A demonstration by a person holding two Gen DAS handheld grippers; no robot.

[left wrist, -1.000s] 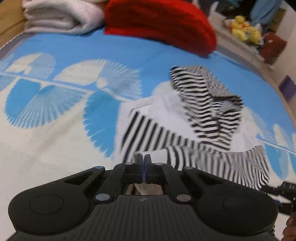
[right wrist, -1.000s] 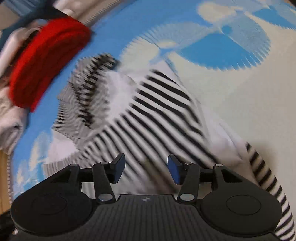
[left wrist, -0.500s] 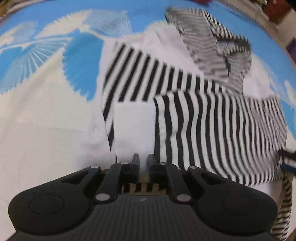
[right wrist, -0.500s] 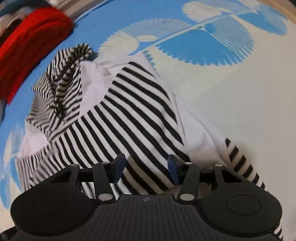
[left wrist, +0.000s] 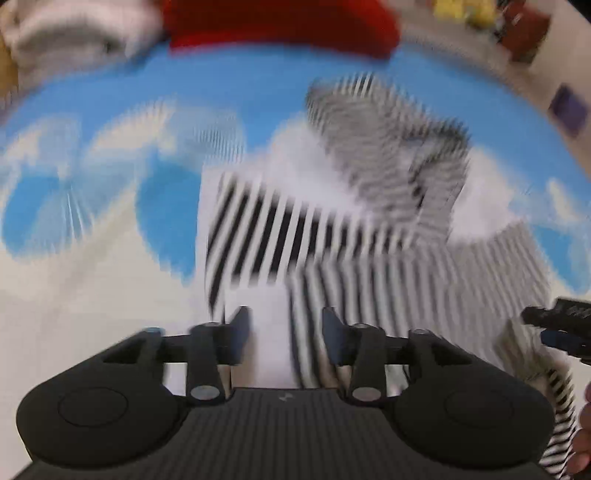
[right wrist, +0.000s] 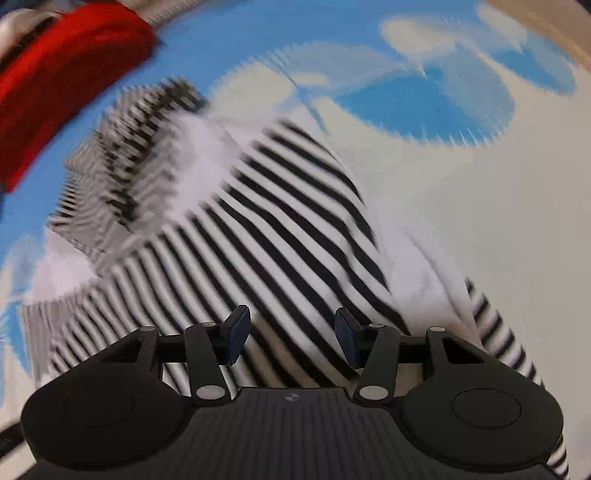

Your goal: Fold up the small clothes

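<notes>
Above the striped garment (left wrist: pixel 332 236), both tongs gape empty.

Left black ribbed-plastic two-finger gripper (left wrist: pixel 284 334): blue-padded fingertips (left wrist: pixel 240 326), silver pivot screws. Right black ribbed-plastic two-finger gripper (right wrist: pixel 291 334): identical, small round logo.

A blue and cream blanket (left wrist: pixel 110 280) with big fan-shaped prints is covering the surface, and everything is sitting on it. The black-and-white striped garment (left wrist: pixel 369 266) is lying across the middle of it, partly folded over itself, its finer-striped hood (right wrist: pixel 122 158) pointing toward the far edge. Beyond the hood, a thick red knit (left wrist: pixel 280 22) is resting at the blanket's far side, and a pale bundle of cloth (left wrist: pixel 74 33) is sitting just beside that.
</notes>
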